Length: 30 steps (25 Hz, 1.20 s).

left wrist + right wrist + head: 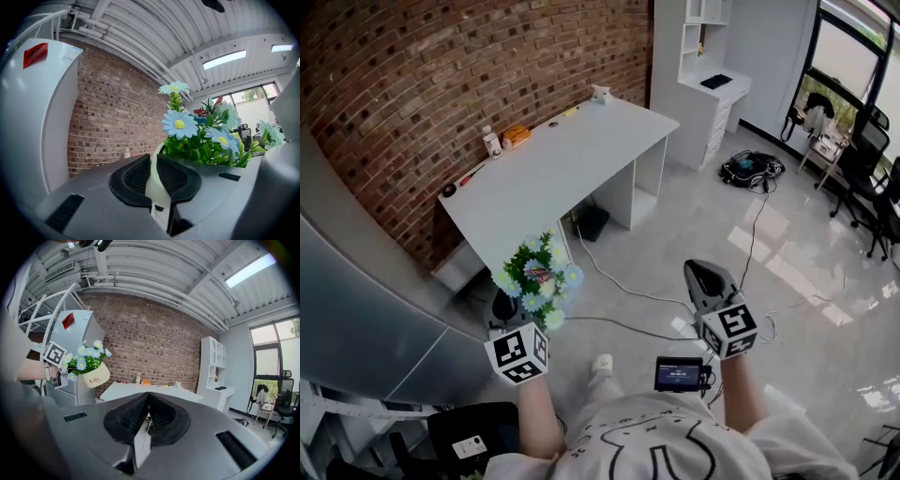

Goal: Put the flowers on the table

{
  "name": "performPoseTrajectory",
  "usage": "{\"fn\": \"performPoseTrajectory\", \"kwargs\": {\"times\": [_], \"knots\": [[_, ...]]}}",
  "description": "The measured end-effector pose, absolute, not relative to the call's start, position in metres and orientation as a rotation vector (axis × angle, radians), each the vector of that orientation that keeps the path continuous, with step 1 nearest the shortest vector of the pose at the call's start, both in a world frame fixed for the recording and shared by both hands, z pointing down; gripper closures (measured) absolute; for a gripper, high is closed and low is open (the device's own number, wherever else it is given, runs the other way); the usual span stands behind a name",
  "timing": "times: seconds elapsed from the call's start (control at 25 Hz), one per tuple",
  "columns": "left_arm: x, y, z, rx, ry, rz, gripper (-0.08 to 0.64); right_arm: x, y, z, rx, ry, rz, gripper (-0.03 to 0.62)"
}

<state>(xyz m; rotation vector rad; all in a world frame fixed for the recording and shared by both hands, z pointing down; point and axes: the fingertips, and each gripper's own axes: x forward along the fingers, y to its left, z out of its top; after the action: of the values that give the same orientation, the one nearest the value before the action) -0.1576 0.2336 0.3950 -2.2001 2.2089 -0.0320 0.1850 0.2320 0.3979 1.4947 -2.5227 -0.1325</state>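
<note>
Head view is showing the flowers (537,274) hanging in the air above the floor, at about 7 o'clock in the frame. The white table (581,155) is lying off toward 12 o'clock, well apart from them. The left gripper (508,314) is pinching the cream pot (154,180) by its rim alone, its jaws closing on the thin wall, with the blooms leaning out toward 2 o'clock in the left gripper view. The right gripper (705,274), at 5 o'clock, is carrying nothing; its own view is showing its jaws meeting with no gap.

That rim-only pinch is looking like the weak point. The pot is tilting, and I judge that a swing or a hurried set-down could be letting it pivot, slip out and drop. A cable (623,281) is trailing across the floor on the way, risking a trip. A bottle (492,142) and an orange item (517,135) are sitting along the table's wall-side edge, so crowding them is risking a knock.

The right gripper view is showing "Life" written on the pot, with a smaller line beneath too small to read. A red label (35,54) on the white cabinet (28,122) is not reading clearly.
</note>
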Motion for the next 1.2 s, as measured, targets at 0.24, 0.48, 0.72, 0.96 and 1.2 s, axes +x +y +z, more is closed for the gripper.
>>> {"fn": "performPoseTrajectory", "kwargs": {"times": [0.24, 0.48, 0.72, 0.96, 1.2], "knots": [[-0.181, 0.163, 0.395, -2.222, 2.202, -0.013, 0.509, 0.152, 0.167, 0.398, 1.472, -2.505, -0.125, 0.575], [-0.216, 0.094, 0.394, -2.250, 2.183, -0.006, 0.509, 0.119, 0.104, 0.397, 1.501, -2.477, -0.131, 0.575], [-0.236, 0.037, 0.398, -2.282, 2.154, -0.012, 0.509, 0.092, 0.059, 0.400, 1.525, -2.466, -0.112, 0.575], [-0.241, 0.002, 0.398, -2.297, 2.139, 0.000, 0.509, 0.090, 0.029, 0.397, 1.564, -2.440, -0.122, 0.575], [-0.240, -0.020, 0.405, -2.318, 2.131, -0.010, 0.509, 0.095, 0.013, 0.412, 1.566, -2.410, -0.085, 0.575]]}}
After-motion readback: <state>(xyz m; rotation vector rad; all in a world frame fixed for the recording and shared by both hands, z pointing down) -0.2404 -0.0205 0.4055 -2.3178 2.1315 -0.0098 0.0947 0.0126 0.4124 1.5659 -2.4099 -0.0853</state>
